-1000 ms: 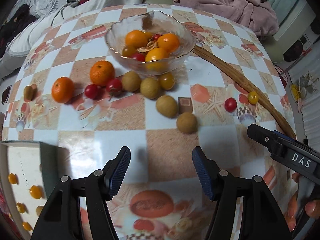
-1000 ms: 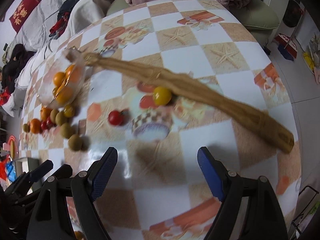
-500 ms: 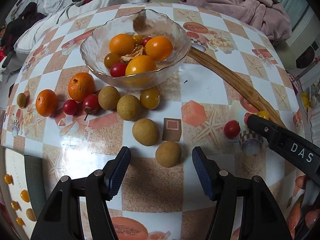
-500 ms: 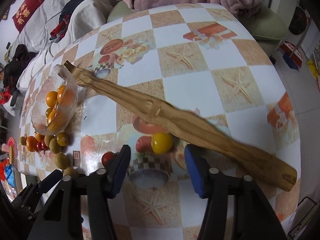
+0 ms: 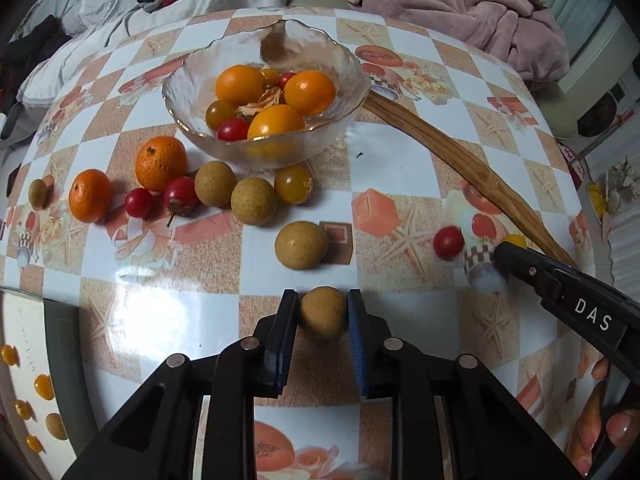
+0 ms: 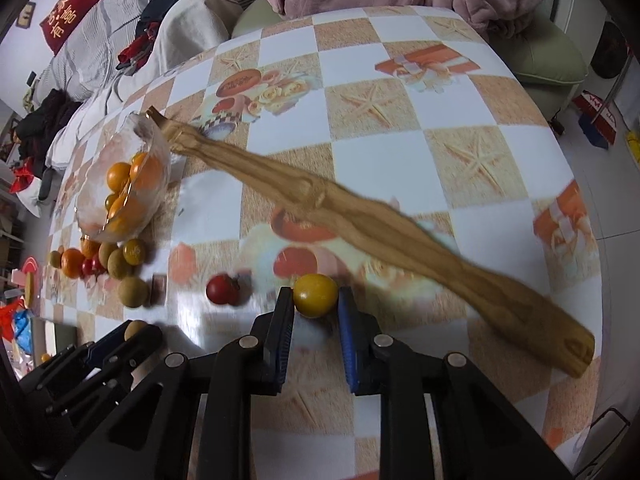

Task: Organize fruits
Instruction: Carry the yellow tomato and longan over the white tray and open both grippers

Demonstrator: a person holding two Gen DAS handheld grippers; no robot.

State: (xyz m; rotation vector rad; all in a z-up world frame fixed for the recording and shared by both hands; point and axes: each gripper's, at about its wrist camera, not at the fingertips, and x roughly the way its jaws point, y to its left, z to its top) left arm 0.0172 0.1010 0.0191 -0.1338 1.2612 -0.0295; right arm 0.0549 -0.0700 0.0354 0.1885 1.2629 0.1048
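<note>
My left gripper (image 5: 322, 300) points down at the table, its jaws closing, with both pads against a brown longan (image 5: 322, 317). My right gripper (image 6: 316, 300) is closing the same way on a yellow cherry tomato (image 6: 315, 294), and its pads touch both sides. A glass bowl (image 5: 184, 80) further back holds tangerines and small tomatoes. Loose in front of the bowl lie two tangerines (image 5: 161, 163), several longans (image 5: 301, 245) and red cherry tomatoes (image 5: 139, 203). One red cherry tomato (image 6: 222, 289) lies just left of the right gripper.
A long wooden stick (image 6: 360, 220) runs diagonally from the bowl to the table's right edge, just behind the yellow tomato. A box (image 5: 24, 360) printed with fruit stands at the table's left edge. Pink blankets (image 5: 460, 0) and bedding lie beyond the table. A person's fingers (image 5: 616, 432) show at lower right.
Both grippers moved forward over the table and closed from wide open: the left onto the brown longan, the right onto the yellow cherry tomato.
</note>
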